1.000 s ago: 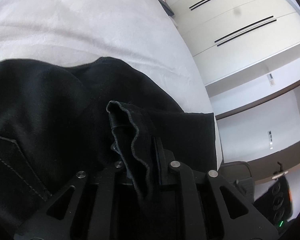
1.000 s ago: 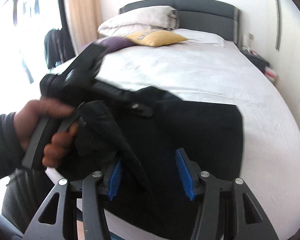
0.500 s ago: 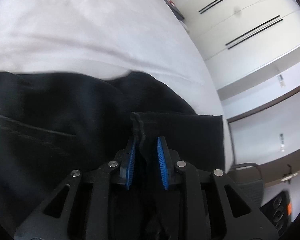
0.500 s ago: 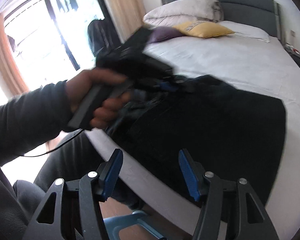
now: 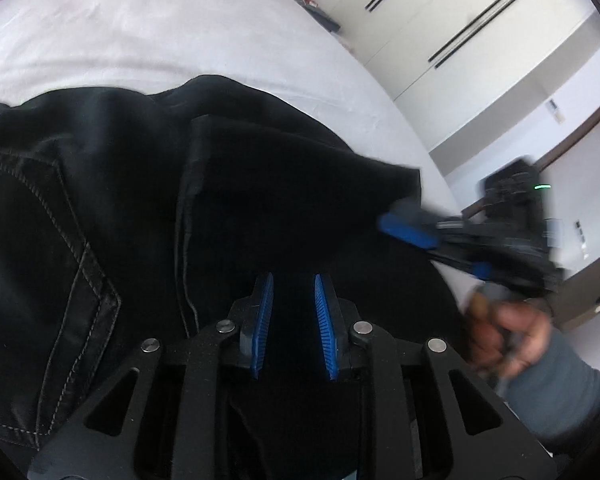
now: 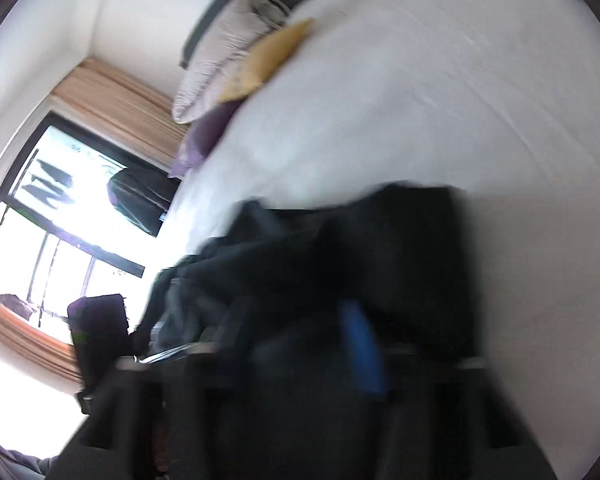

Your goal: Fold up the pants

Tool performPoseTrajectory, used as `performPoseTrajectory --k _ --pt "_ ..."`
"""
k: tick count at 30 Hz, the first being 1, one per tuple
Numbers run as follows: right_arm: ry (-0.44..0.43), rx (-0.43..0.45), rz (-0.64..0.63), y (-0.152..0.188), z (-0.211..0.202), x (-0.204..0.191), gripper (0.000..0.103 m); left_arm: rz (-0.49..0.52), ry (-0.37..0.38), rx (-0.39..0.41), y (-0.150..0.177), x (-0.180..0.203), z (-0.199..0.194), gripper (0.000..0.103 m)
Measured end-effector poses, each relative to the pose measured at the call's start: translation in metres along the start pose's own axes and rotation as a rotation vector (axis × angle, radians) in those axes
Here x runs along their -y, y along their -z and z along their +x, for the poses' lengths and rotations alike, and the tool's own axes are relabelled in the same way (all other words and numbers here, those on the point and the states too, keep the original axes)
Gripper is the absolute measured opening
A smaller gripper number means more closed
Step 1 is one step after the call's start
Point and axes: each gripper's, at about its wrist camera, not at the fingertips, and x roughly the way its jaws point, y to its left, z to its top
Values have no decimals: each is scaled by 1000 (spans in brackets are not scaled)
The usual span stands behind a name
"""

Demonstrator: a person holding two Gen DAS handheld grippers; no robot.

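Note:
Black pants [image 5: 100, 200] lie folded on the white bed [image 5: 140, 40], with a stitched pocket at the left and a folded edge down the middle. My left gripper [image 5: 293, 280] hovers over them, its blue pads a narrow gap apart and no cloth pinched between them. My right gripper [image 5: 392, 224], blurred and held by a hand [image 5: 500, 336], has its tip at the pants' right corner. In the right wrist view the pants [image 6: 400, 240] are smeared by motion and only one blue pad [image 6: 360, 352] shows. The blur hides whether cloth is caught there.
Grey and yellow pillows [image 6: 260, 48] and a purple cushion [image 6: 208, 132] lie at the head of the bed. A bright window [image 6: 40, 240] and a dark chair [image 6: 140, 200] stand beside the bed. White wardrobe doors [image 5: 460, 40] line the other side.
The left gripper let go of the hem it held, and that layer now lies flat. The right gripper rolled and swung down to the pants' right corner.

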Motion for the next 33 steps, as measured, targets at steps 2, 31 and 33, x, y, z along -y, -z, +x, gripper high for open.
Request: performPoseTrajectory --k 2,31,33 --pt "-17 2 88 -7 -9 19 0 -35 22 5 -1 -6 -5 21" --pt "-13 -12 119 59 -47 6 24 109 -230 18 12 57 27 21" --pt "-16 -4 116 51 -53 -7 40 109 -239 17 12 59 27 21"
